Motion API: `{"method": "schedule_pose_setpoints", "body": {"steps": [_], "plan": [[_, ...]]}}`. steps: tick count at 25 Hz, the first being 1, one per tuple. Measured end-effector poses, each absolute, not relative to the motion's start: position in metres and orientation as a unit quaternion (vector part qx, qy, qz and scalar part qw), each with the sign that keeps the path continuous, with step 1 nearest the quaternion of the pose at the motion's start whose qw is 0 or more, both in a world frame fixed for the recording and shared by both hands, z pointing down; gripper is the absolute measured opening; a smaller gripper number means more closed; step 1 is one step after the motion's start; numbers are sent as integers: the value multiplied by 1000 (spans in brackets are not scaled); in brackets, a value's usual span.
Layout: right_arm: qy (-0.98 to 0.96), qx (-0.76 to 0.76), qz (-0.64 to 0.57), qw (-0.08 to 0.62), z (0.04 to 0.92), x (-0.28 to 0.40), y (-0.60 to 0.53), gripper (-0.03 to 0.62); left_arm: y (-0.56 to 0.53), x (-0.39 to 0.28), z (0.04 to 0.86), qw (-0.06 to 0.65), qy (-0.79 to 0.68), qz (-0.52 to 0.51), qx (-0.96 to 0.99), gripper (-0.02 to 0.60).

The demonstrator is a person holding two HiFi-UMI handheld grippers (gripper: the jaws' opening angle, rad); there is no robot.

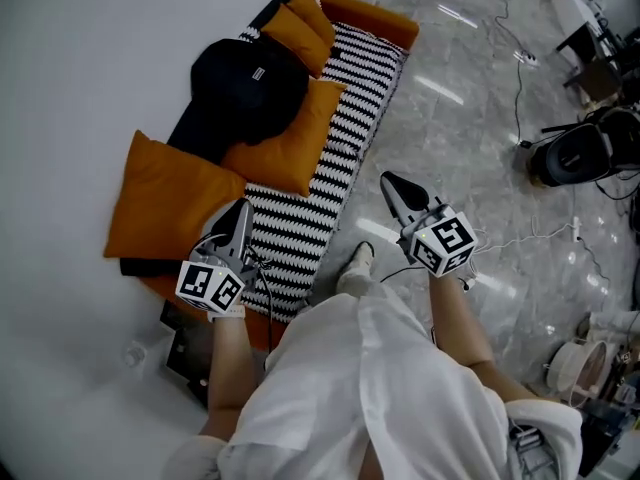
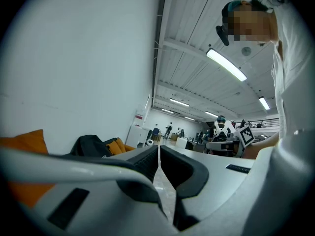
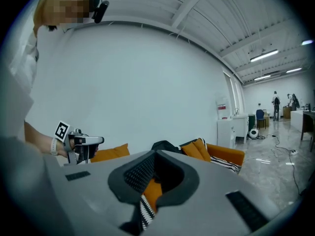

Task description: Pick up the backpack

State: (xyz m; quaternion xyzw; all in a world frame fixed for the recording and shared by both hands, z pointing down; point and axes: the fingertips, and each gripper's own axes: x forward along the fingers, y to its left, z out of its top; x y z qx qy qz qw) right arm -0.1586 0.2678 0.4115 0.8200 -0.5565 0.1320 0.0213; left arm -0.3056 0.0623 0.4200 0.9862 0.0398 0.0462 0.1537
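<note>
Both sets of fingers are pressed together right now with nothing between them. On the left gripper the two dark pads meet at a hairline seam, and the right gripper is the same, tips touching with just a hollow behind them. Neither is anywhere close to the target. The backpack is the black one slumped at the far end of the sofa, up against the white wall, with an orange cushion leaning on its near side. The left gripper hovers over the near end by the big orange cushion, and the right one hangs over the floor beside the striped cover. My worry is that going in with the jaws closed just shoves the bag into the wall, so they need to spread first. It also looks soft and saggy, so pinching loose fabric instead of a handle or strap probably slips, or drags that leaning cushion along. I can't make out a handle from here.
</note>
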Motion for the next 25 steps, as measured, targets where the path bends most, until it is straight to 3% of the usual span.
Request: {"method": "schedule_pose_setpoints", "body": {"steps": [11, 25], "plan": [[-588, 793, 158, 24, 427, -33, 296, 18, 97, -158, 423, 153, 21, 53, 987, 29], [-610, 769, 186, 28, 455, 56, 272, 18, 86, -68, 451, 167, 8, 85, 982, 29]]}}
